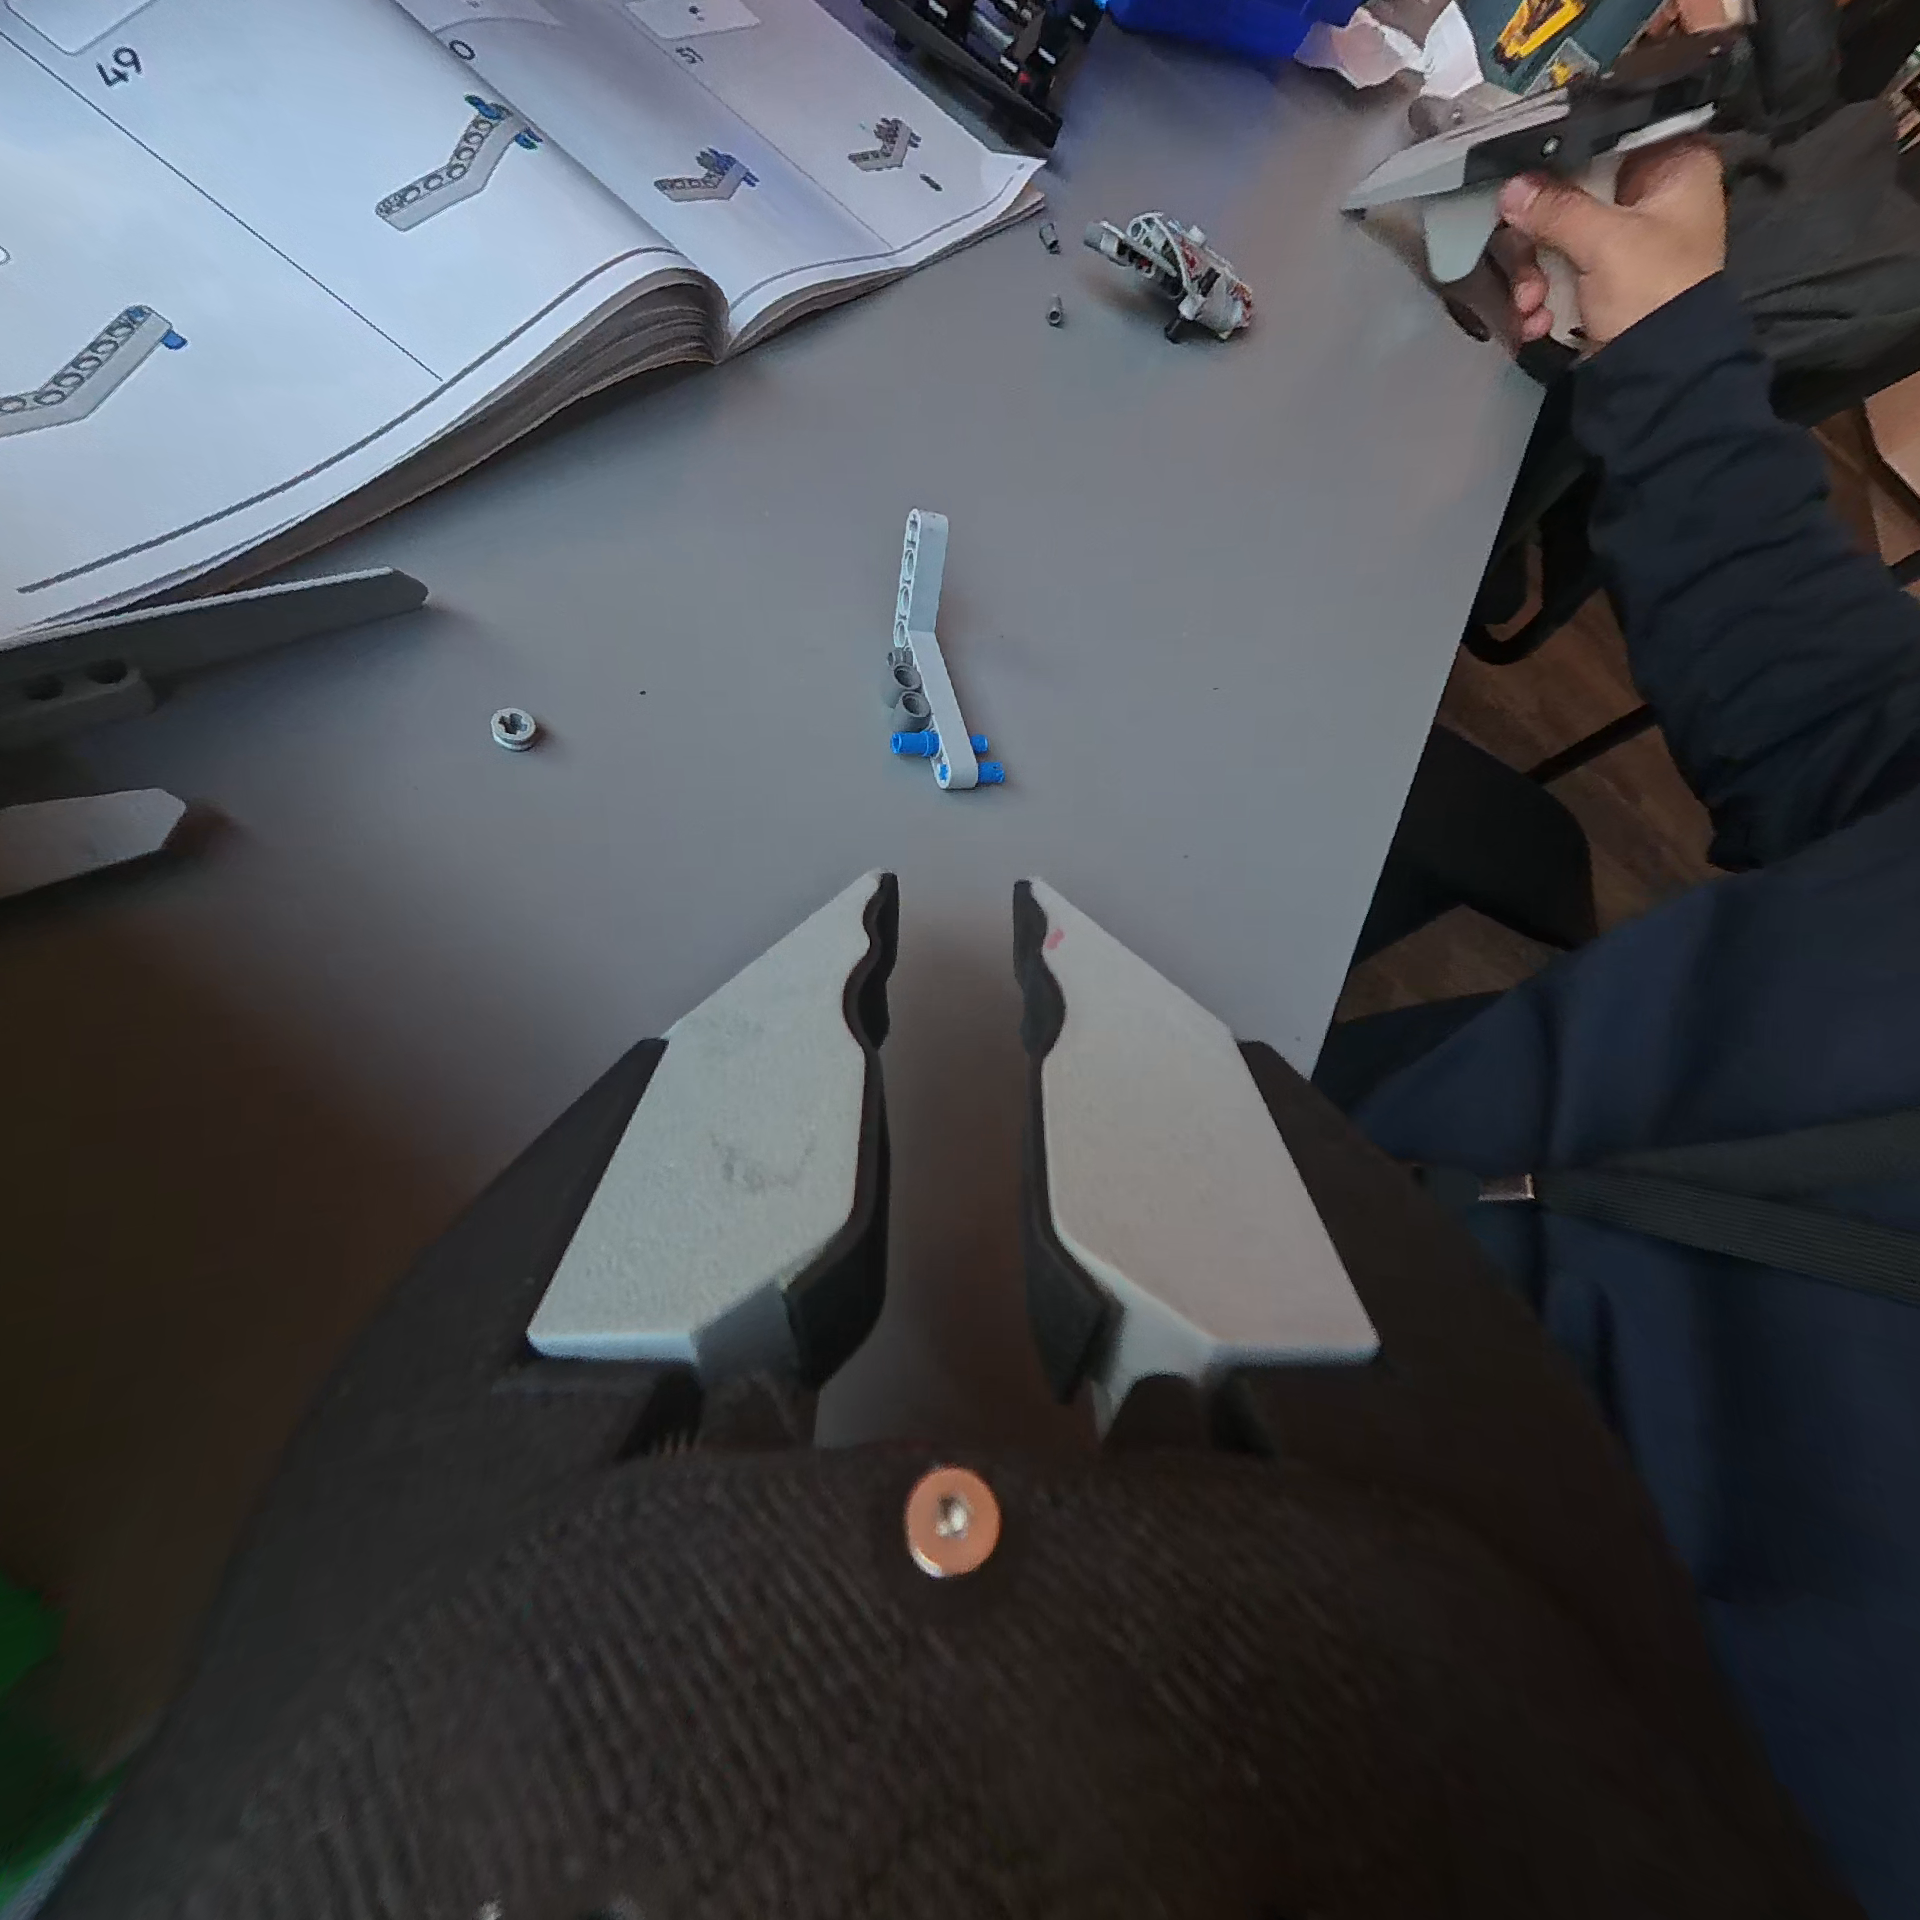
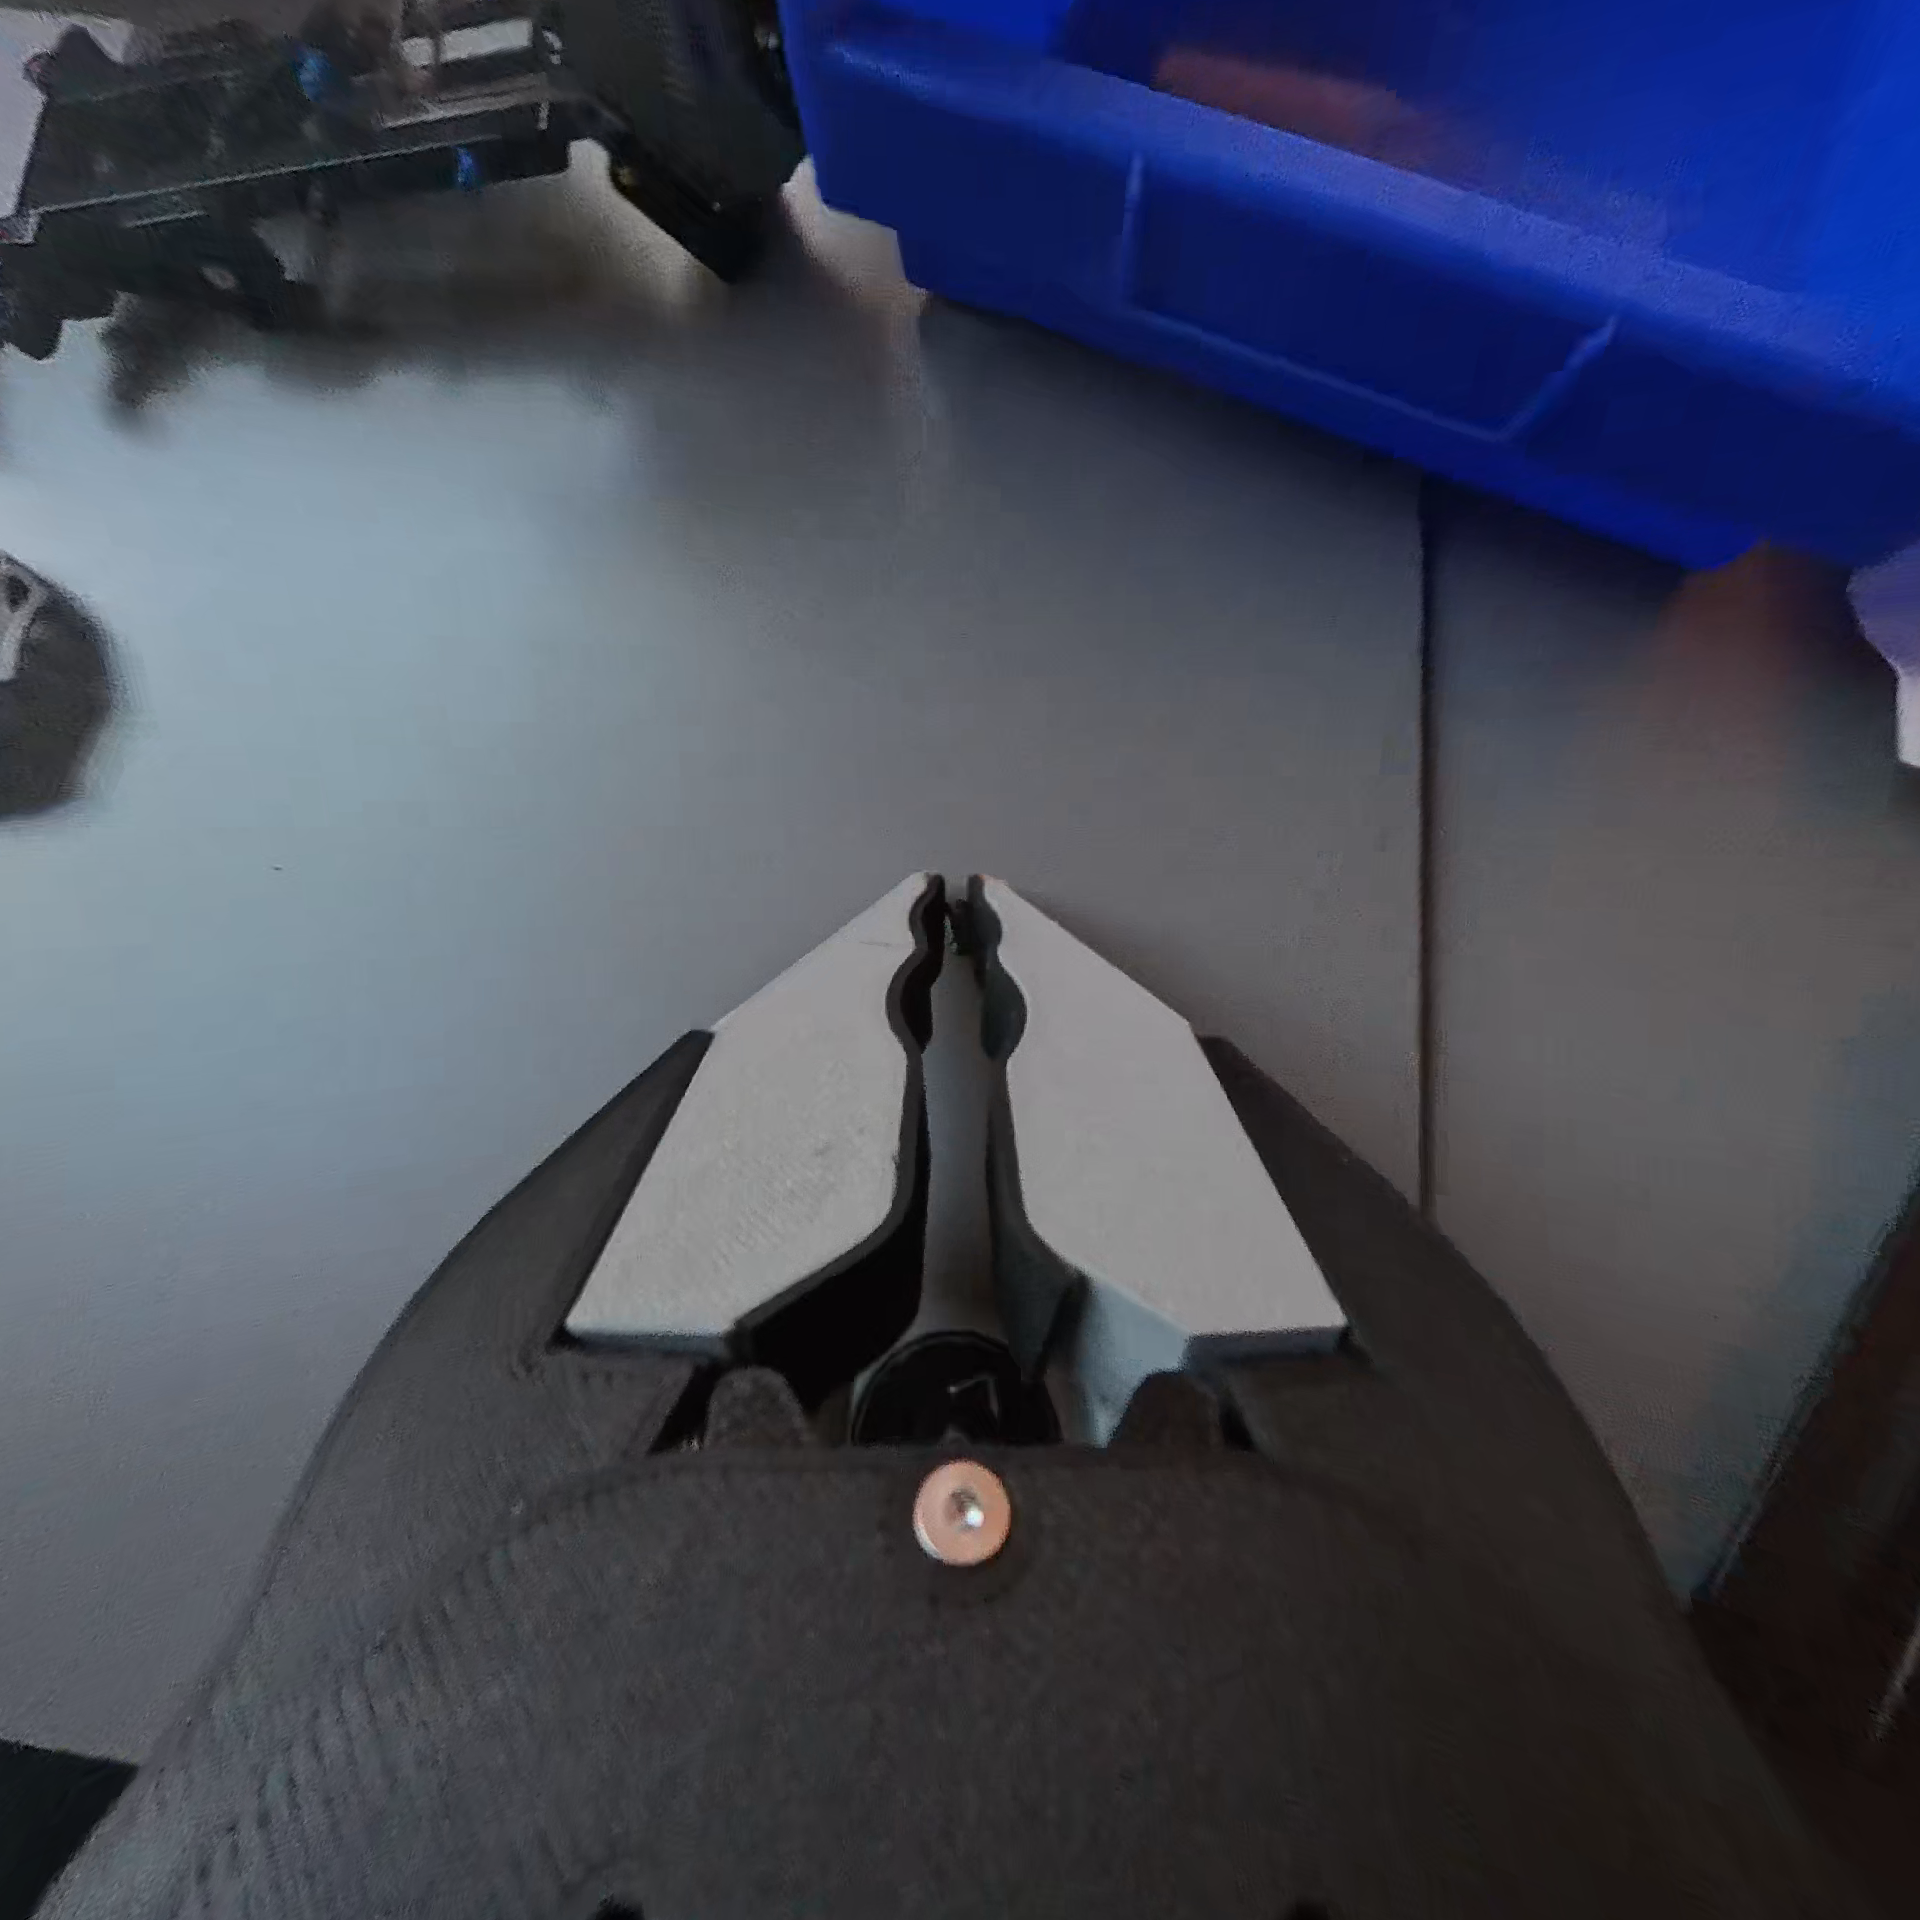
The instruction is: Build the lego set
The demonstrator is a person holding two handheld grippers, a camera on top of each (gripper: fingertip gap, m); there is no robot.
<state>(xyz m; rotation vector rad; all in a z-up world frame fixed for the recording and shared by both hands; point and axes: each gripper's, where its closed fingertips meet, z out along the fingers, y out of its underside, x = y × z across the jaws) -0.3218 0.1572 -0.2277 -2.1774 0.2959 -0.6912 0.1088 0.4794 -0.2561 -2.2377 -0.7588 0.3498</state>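
A light grey bent beam (image 1: 928, 655) with blue pins and dark grey connectors lies on the grey table (image 1: 1195, 644), just ahead of my left gripper (image 1: 956, 894). That gripper is open and empty, a little short of the beam. A grey bush (image 1: 513, 727) lies to the left. My right gripper (image 2: 958, 894) is nearly shut, with what looks like a small dark piece (image 2: 963, 925) pinched at its tips. It hovers over bare table near a blue bin (image 2: 1403, 260). In the left wrist view the right gripper (image 1: 1361, 203) shows at the far right, held by a hand (image 1: 1590, 260).
An open instruction booklet (image 1: 416, 208) lies at the back left. A small grey sub-assembly (image 1: 1174, 270) and two loose dark pins (image 1: 1057, 310) sit behind the beam. A dark Lego vehicle (image 2: 312, 156) and a wheel (image 2: 42, 686) lie left of the bin. The table's edge (image 1: 1455, 665) runs along the right. One gripper's finger ends stand about 55 cm off the other's. To reach the grey bush (image 1: 513, 727) in a straight line is about 8 cm for my left fingers, about 55 cm for my right.
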